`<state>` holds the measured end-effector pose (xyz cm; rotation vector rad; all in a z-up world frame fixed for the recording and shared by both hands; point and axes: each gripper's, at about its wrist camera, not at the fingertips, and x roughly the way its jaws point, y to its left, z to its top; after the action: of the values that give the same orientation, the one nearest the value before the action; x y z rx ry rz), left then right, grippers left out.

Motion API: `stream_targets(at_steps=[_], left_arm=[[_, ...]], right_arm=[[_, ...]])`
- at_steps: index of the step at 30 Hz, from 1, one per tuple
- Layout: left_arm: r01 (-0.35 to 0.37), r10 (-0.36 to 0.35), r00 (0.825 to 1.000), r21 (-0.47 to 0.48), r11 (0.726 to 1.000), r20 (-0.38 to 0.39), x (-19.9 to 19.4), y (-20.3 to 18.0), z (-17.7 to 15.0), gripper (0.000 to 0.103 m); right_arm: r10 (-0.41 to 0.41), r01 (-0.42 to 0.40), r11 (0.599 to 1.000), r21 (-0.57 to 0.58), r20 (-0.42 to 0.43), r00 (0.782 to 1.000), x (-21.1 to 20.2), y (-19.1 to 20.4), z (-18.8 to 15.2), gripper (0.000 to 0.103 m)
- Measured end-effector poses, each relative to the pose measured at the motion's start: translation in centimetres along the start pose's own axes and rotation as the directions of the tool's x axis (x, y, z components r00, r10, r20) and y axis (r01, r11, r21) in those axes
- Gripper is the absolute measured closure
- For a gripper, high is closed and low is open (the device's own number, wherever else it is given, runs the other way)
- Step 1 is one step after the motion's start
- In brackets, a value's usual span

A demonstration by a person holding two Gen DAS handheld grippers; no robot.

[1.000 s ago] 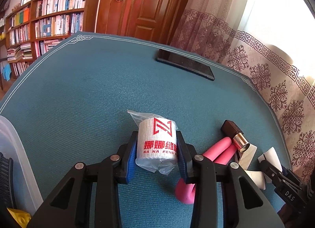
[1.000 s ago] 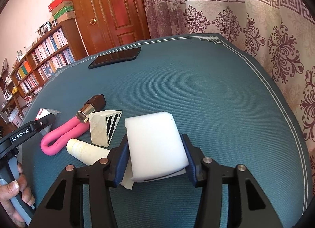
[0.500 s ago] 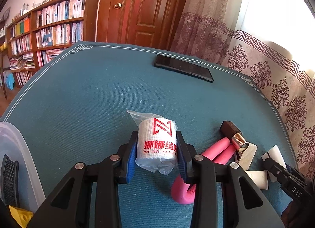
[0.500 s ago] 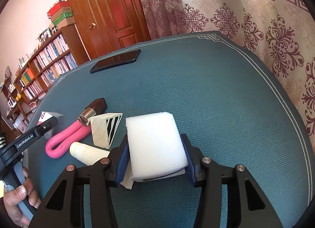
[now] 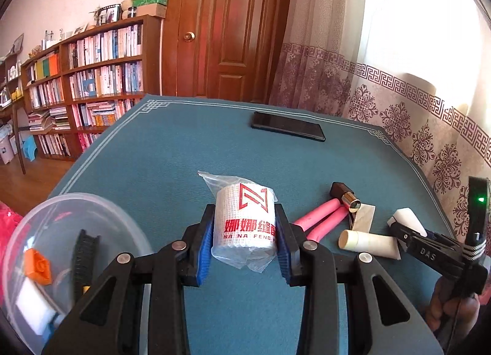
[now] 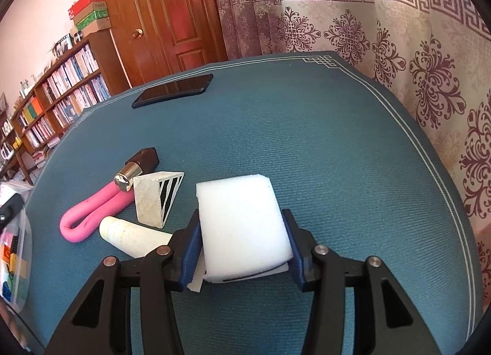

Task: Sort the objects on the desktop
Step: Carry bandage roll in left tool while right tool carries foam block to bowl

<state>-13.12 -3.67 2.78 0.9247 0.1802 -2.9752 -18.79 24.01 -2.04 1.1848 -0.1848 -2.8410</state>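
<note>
My left gripper (image 5: 245, 243) is shut on a white roll in a clear wrapper with red print (image 5: 245, 220) and holds it above the teal table mat (image 5: 172, 152). My right gripper (image 6: 242, 247) is shut on a white sponge block (image 6: 242, 226) and holds it over the mat (image 6: 337, 140). A clear plastic bowl (image 5: 92, 201) with a black comb (image 5: 82, 260), an orange brick and a white block lies at the lower left of the left wrist view.
On the mat lie a pink bent foam tube (image 6: 92, 217), a lipstick (image 6: 136, 166), a striped wedge block (image 6: 158, 198), a cream cylinder (image 6: 132, 237) and a black phone (image 6: 173, 89) at the far side. Curtains hang to the right, a bookshelf stands left.
The left gripper has lifted and moved left with the roll; the clear bowl has come into fuller view. The right gripper has lifted a little with the sponge.
</note>
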Motion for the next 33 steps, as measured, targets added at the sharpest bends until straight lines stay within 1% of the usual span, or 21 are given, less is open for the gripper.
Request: stream_targets(at_steps=[1,3,5,7,8,10,12,14,15,19,22,25,30,33], left_arm=[[-0.021,0.021,1.0,-0.01,1.0,0.006,-1.3,1.1,0.0,0.065],[-0.078,0.078,0.997,-0.037,0.996,0.011,-3.8,3.5,-0.1,0.065],[-0.14,0.141,0.99,-0.078,0.987,0.013,-6.2,5.9,-0.4,0.065],[-0.203,0.207,0.978,-0.123,0.971,0.019,-8.2,8.0,-0.6,0.065],[-0.23,0.235,0.972,-0.144,0.962,0.02,-8.9,9.0,-0.8,0.065],[-0.261,0.269,0.963,-0.184,0.948,0.021,-10.0,10.7,-1.2,0.065],[-0.279,0.289,0.957,-0.206,0.938,0.015,-10.6,12.1,-1.6,0.065],[-0.286,0.295,0.956,-0.217,0.933,0.007,-10.8,13.3,-2.2,0.065],[-0.282,0.289,0.957,-0.217,0.934,0.0,-10.7,14.0,-2.5,0.065],[-0.265,0.267,0.964,-0.2,0.943,-0.017,-10.7,16.4,-3.0,0.065],[-0.249,0.249,0.968,-0.204,0.947,-0.027,-11.2,18.2,-3.4,0.065],[-0.234,0.232,0.972,-0.213,0.949,-0.034,-11.7,19.4,-4.1,0.065],[-0.224,0.214,0.975,-0.235,0.946,-0.067,-11.6,20.9,-5.5,0.065],[-0.224,0.21,0.974,-0.237,0.945,-0.086,-11.2,21.4,-6.0,0.065]], right_arm=[[0.004,-0.004,1.0,-0.022,-0.002,1.0,-0.3,0.6,0.0,0.05],[0.049,-0.048,0.996,-0.07,0.007,0.999,-1.5,2.2,0.1,0.05],[0.093,-0.084,0.986,-0.14,0.056,0.994,-3.4,4.4,0.7,0.05],[0.154,-0.132,0.971,-0.198,0.101,0.983,-5.4,6.7,1.4,0.05],[0.192,-0.165,0.962,-0.216,0.108,0.976,-6.1,7.8,1.7,0.05],[0.263,-0.231,0.94,-0.253,0.103,0.959,-7.3,10.0,2.0,0.05],[0.315,-0.278,0.918,-0.282,0.094,0.944,-8.1,12.2,1.8,0.05],[0.356,-0.314,0.9,-0.302,0.092,0.93,-8.8,14.4,1.3,0.05],[0.372,-0.328,0.893,-0.307,0.094,0.924,-9.1,15.5,0.9,0.05],[0.414,-0.374,0.883,-0.283,0.095,0.905,-9.6,19.2,-0.3,0.05],[0.423,-0.388,0.88,-0.274,0.08,0.903,-9.3,21.8,-0.9,0.05],[0.424,-0.391,0.867,-0.309,0.045,0.905,-8.6,24.7,-1.3,0.05],[0.443,-0.414,0.825,-0.384,-0.014,0.896,-7.6,29.0,-2.4,0.05],[0.45,-0.431,0.801,-0.415,-0.057,0.891,-6.6,30.7,-3.2,0.05]])
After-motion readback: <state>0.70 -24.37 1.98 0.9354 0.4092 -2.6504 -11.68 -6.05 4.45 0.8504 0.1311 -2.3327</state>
